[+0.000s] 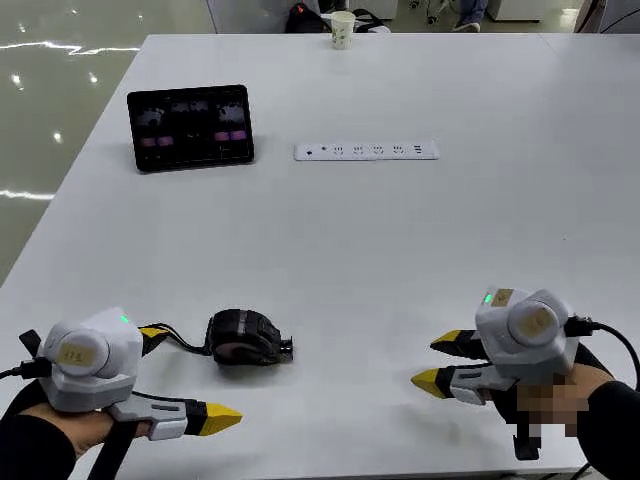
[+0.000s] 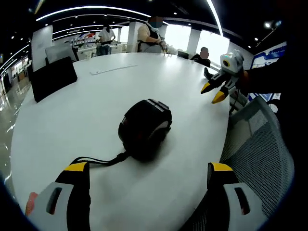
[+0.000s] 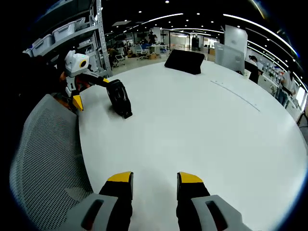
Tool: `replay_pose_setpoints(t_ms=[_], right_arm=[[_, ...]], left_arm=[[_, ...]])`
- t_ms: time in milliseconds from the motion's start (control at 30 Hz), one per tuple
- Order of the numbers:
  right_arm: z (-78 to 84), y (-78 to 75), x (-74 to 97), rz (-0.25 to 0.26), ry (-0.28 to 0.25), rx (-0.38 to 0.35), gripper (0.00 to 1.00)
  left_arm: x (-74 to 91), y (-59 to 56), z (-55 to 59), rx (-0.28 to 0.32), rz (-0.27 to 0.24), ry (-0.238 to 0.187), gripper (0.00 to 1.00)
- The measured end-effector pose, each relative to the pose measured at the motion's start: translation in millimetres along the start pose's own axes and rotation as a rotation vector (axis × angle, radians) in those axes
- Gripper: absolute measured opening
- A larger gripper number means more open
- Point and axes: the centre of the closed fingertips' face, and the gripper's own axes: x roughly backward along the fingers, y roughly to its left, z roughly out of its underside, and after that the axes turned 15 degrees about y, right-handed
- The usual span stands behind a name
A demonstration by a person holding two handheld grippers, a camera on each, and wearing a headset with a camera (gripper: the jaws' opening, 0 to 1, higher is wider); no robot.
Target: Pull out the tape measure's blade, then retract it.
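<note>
Standing at the far edge of the white worktop, a paper cup was upright, and what it held could not be made out. Nearer, on the left side, a dark tablet leaned back with its screen lit, and a white power strip lay flat to its right, well apart from it. Both sat far from the working area, and nothing lay between the two pairs of tongs. A grey mesh chair showed at the near edge in the gripper views.

The tape measure lay on its side near the front left of the worktop. It was a black, rounded case with ribbed grips and a reddish face. A thin black strap trailed from it toward one jaw of the left tongs; whether strap and jaw touched I could not tell.

The left tongs were spread wide and grasping nothing, with the case just ahead of their yellow tips. The right tongs were also released, with a narrower gap, over bare worktop well to the right of the tape measure.
</note>
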Motion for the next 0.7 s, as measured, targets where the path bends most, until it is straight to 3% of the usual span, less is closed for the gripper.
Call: replay_pose_setpoints(t_ms=[200,333,533,700], right_arm=[[17.5,-9.7,13.5,0.022,0.004,-0.001,0.41],[33.2,-14.2,22.6,0.034,0.012,-0.001,0.45],[54.4,-26.7,36.2,0.042,0.004,-0.061,0.53],[73.0,-41.0,46.9,0.058,0.013,-0.103,0.62]], left_arm=[[14.9,8.8,8.0,0.035,-0.011,0.001,0.99],[27.9,14.3,6.1,0.040,-0.023,-0.045,0.99],[34.5,18.0,15.8,0.080,0.008,-0.006,0.99],[36.4,25.2,23.0,0.087,0.004,0.016,0.99]])
